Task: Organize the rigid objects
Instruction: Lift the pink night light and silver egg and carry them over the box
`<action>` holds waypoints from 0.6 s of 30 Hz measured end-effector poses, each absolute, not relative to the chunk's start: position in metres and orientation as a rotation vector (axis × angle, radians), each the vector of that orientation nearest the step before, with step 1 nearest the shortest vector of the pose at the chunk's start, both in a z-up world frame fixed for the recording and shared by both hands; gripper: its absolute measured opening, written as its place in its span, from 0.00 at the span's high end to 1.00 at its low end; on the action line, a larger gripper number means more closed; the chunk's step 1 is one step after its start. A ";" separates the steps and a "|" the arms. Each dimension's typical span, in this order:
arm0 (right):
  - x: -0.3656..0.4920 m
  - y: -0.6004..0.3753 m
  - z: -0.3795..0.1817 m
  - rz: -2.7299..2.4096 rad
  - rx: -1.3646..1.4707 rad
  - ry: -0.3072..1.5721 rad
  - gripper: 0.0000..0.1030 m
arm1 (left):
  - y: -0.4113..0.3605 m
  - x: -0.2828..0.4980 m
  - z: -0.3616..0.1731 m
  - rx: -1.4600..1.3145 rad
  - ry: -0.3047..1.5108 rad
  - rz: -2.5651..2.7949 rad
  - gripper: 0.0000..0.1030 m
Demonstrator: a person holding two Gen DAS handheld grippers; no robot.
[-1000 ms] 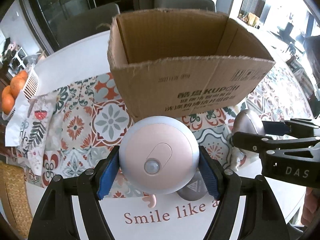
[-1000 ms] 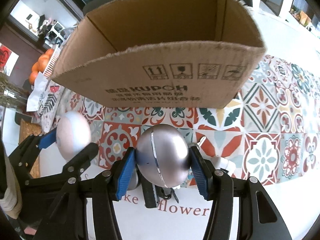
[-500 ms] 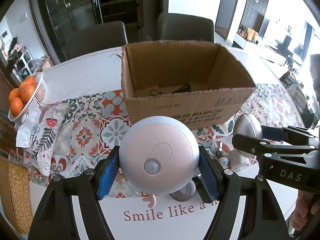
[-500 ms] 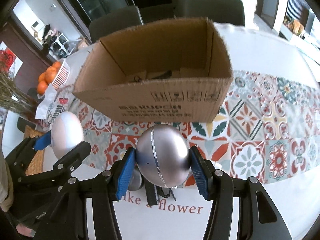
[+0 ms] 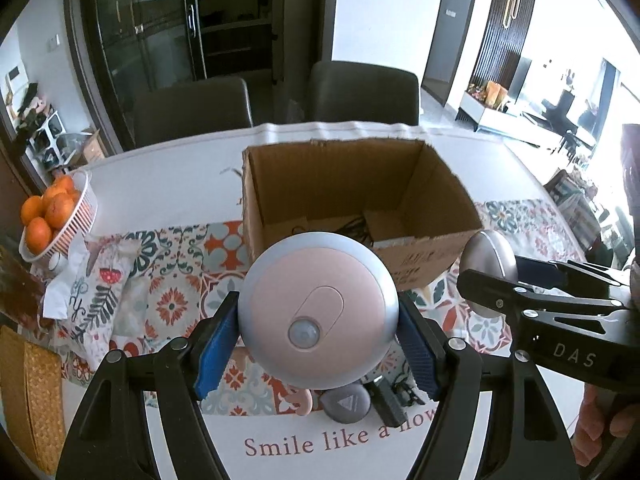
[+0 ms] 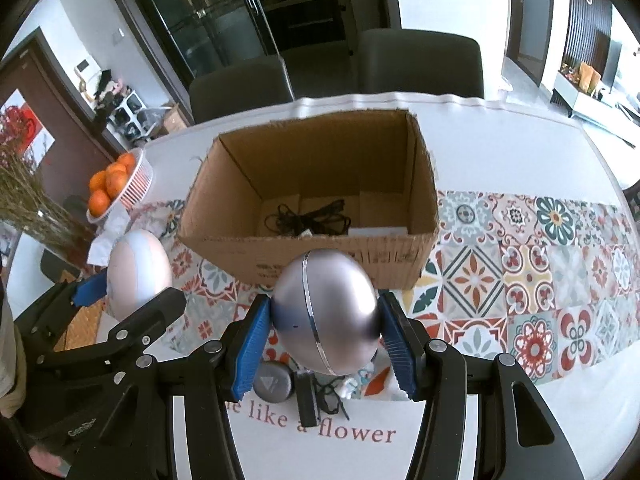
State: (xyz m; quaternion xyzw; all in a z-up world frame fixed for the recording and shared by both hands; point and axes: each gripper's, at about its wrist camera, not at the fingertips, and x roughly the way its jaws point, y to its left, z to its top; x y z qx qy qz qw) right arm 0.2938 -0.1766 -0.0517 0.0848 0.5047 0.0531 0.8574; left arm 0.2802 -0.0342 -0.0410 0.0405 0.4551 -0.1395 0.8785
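My left gripper (image 5: 318,346) is shut on a round pink sensor light (image 5: 318,314) with a grey rim, held above the table in front of the open cardboard box (image 5: 400,184). My right gripper (image 6: 326,340) is shut on a silver round object (image 6: 326,312), held high before the same box (image 6: 248,240). Each gripper shows in the other's view, the left gripper (image 6: 120,312) with the pink light (image 6: 138,272), the right gripper (image 5: 536,296) with the silver object (image 5: 486,252). Black cables (image 6: 308,218) lie on the box floor.
Below the grippers lie a small grey puck (image 6: 274,382), a black stick-like item (image 6: 307,400) and a pink piece (image 5: 298,400) on the patterned runner (image 6: 540,280). A white basket of oranges (image 5: 52,216) stands at the left. Dark chairs (image 6: 416,64) stand behind the table.
Both grippers have risen and drawn back with their objects. The box now looks smaller and lower, and its inside with the black cables shows.
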 end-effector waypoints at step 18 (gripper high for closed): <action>0.324 -0.177 -0.015 0.092 0.154 0.983 0.46 | -0.043 0.316 -0.012 0.063 0.913 -0.294 0.28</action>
